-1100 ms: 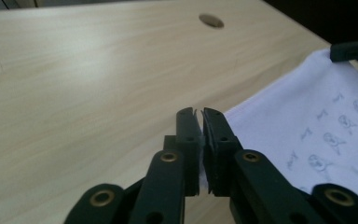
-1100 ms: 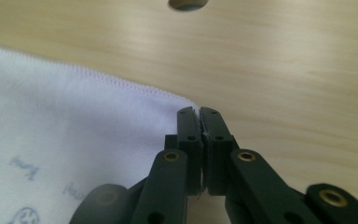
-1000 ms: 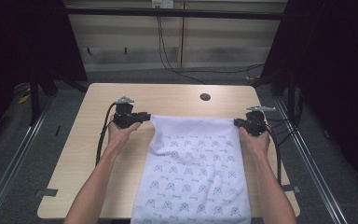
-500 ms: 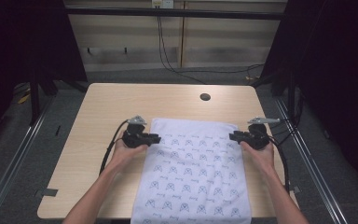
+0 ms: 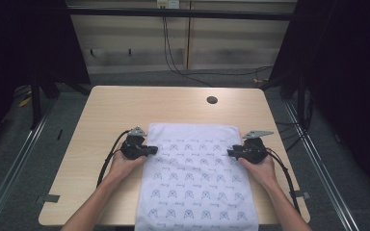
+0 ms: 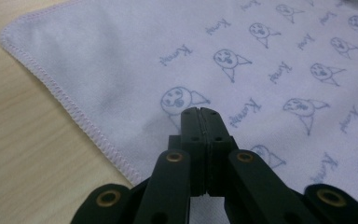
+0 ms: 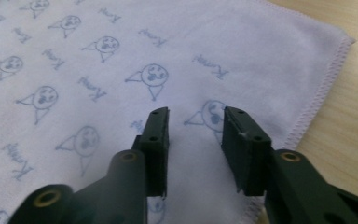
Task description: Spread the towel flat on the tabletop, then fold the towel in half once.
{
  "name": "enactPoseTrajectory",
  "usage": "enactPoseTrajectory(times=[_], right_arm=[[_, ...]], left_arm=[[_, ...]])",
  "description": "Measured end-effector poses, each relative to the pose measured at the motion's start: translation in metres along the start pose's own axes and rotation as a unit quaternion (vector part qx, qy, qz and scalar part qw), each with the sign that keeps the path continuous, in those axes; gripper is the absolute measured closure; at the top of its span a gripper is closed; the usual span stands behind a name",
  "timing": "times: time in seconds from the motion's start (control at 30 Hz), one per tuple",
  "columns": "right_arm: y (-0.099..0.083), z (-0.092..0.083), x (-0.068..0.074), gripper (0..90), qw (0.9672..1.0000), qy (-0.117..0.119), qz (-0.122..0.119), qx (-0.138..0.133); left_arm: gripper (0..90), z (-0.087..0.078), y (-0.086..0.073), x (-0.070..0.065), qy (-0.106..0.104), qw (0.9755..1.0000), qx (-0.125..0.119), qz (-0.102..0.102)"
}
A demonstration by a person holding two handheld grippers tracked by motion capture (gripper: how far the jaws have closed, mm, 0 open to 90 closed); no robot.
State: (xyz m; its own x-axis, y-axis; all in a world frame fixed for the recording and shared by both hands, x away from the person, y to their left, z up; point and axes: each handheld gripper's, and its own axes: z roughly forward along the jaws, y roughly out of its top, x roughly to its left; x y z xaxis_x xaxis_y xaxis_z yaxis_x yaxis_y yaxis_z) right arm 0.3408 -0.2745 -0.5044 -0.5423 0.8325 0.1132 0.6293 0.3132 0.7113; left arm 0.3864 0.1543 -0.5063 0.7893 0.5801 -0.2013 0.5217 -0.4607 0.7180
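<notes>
We worked over a white rectangular cloth printed with small blue cartoon faces and script (image 5: 197, 180), which lay flat on the pale wooden table (image 5: 125, 106); its far edge ran across the middle of the tabletop and its near end hung past the table's front edge; a small dark round hole (image 5: 212, 100) sat in the tabletop beyond it, well apart from the cloth.

Our left gripper (image 5: 150, 150) rested at the cloth's left edge, just below the far left corner; in the left gripper view its black jaws (image 6: 200, 119) had just been closing and stood pressed together, pad against pad, over the printed fabric beside the stitched hem; we saw no fold of cloth caught between them.

Our right gripper (image 5: 231, 152) sat at the cloth's right edge, opposite the left one; in the right gripper view (image 7: 193, 126) its jaws stood apart with a clear gap, the flat cloth showing between them and untouched by the pads; the hemmed right edge and bare wood lay just beside its outer jaw.
</notes>
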Motion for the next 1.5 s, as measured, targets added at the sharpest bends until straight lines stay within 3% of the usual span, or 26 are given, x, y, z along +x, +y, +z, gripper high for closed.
enactPoseTrajectory(times=[0.07, 0.1, 0.13, 0.43, 0.63, 0.7, 0.8, 0.83, 0.9, 1.0, 1.1, 1.2, 1.3, 1.43, 1.5], right_arm=[[0.000, 0.000, 0.002, 76.5, 0.9999, -0.008, -0.011, 0.005], [0.000, -0.001, 0.002, 84.9, 0.9999, -0.002, -0.009, 0.008], [0.000, -0.002, 0.003, 87.7, 0.9998, 0.001, -0.012, 0.013], [-0.014, -0.016, 0.023, 88.4, 0.9990, 0.033, -0.014, 0.025], [-0.030, -0.031, 0.041, 88.3, 0.9973, 0.061, -0.022, 0.033], [-0.037, -0.037, 0.050, 87.7, 0.9974, 0.054, -0.038, 0.028], [-0.045, -0.042, 0.055, 81.2, 0.9972, 0.065, -0.032, 0.018], [-0.045, -0.042, 0.053, 77.4, 0.9968, 0.073, -0.026, 0.017], [-0.041, -0.042, 0.050, 72.8, 0.9973, 0.067, -0.030, 0.006], [-0.027, -0.039, 0.039, 65.9, 0.9978, 0.063, -0.012, -0.018], [-0.013, -0.034, 0.025, 59.9, 0.9986, 0.046, -0.009, -0.024], [-0.003, -0.029, 0.007, 57.0, 0.9989, 0.035, 0.001, -0.030], [0.005, -0.026, -0.007, 56.6, 0.9986, 0.031, 0.015, -0.040], [0.009, -0.020, -0.017, 57.0, 0.9987, 0.018, 0.024, -0.040], [0.010, -0.014, -0.018, 57.3, 0.9991, 0.022, 0.023, -0.027]], left_arm=[[88.7, -0.005, -0.005, -0.002, -0.002, 1.0000, -0.001, -0.003], [88.2, -0.007, -0.009, -0.003, -0.002, 0.9999, -0.006, -0.008], [87.6, -0.010, -0.012, -0.005, -0.006, 0.9999, -0.006, -0.014], [84.4, -0.028, -0.032, -0.018, -0.036, 0.9993, -0.002, -0.013], [82.1, -0.043, -0.045, -0.038, -0.047, 0.9987, 0.017, -0.005], [79.2, -0.048, -0.051, -0.045, -0.050, 0.9986, 0.019, -0.002], [74.3, -0.053, -0.054, -0.053, -0.054, 0.9982, 0.027, 0.002], [70.8, -0.054, -0.055, -0.054, -0.057, 0.9980, 0.028, 0.002], [67.1, -0.053, -0.053, -0.054, -0.057, 0.9981, 0.025, 0.003], [63.3, -0.053, -0.046, -0.048, -0.060, 0.9982, 0.009, -0.004], [58.4, -0.052, -0.040, -0.039, -0.041, 0.9990, -0.006, -0.016], [53.0, -0.051, -0.039, -0.028, -0.017, 0.9996, 0.000, -0.023], [46.9, -0.055, -0.036, -0.021, -0.013, 0.9993, -0.004, -0.034], [46.5, -0.059, -0.034, -0.012, -0.005, 0.9987, -0.024, -0.044], [45.9, -0.059, -0.031, -0.005, 0.000, 0.9989, -0.013, -0.045]])
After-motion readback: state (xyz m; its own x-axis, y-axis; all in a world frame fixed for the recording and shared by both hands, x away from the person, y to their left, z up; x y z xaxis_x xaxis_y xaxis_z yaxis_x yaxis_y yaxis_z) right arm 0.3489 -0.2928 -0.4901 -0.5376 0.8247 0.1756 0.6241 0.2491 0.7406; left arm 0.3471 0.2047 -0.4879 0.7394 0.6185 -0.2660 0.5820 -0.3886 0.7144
